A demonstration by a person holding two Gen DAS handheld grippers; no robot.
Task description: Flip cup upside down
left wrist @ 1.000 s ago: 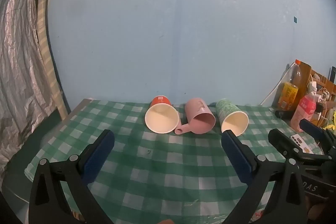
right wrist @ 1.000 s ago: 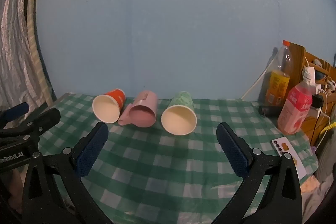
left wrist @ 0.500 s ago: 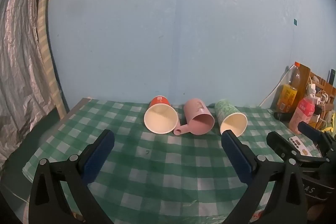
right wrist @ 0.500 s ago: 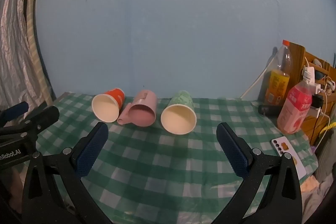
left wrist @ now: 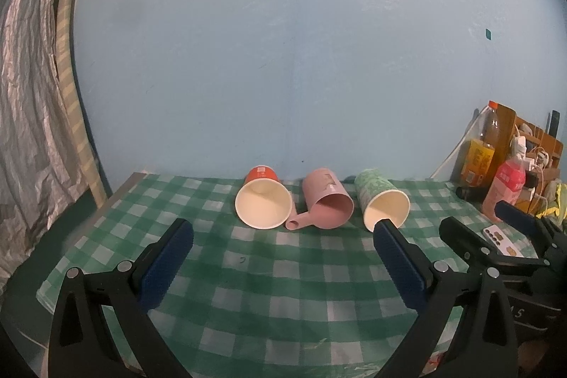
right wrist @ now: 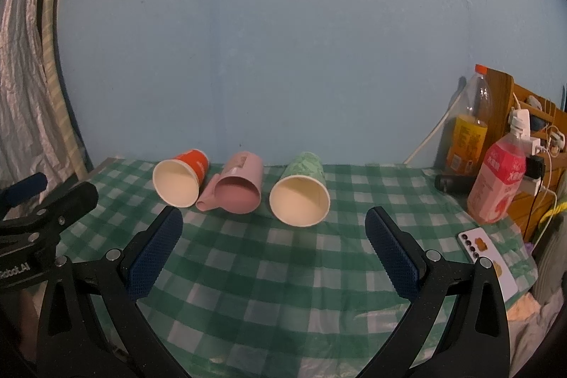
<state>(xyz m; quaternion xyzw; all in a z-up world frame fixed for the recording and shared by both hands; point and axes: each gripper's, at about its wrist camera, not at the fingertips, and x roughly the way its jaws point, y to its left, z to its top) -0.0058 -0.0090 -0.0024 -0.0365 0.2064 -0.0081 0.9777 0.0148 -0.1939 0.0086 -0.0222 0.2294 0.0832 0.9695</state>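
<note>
Three cups are lying on their sides on the green checked tablecloth point(right wrist: 283, 271), mouths facing my two wide-spread, empty claws.

I am holding my left gripper point(left wrist: 280, 236) and my right gripper point(right wrist: 273, 225) low over the near part of the cloth, both gaping and touching nothing. Taking the pink handled mug point(right wrist: 239, 188) as the landmark: the red paper cup point(right wrist: 180, 178) is lying just to its left, right beside the handle, and the green patterned paper cup point(right wrist: 301, 193) is lying to its right with a small gap between them. Well to the right of the mug, a pink drink bottle point(right wrist: 498, 179) and an orange-capped bottle point(right wrist: 467, 130) are standing upright, with a phone point(right wrist: 485, 254) lying near the cloth's edge.
</note>
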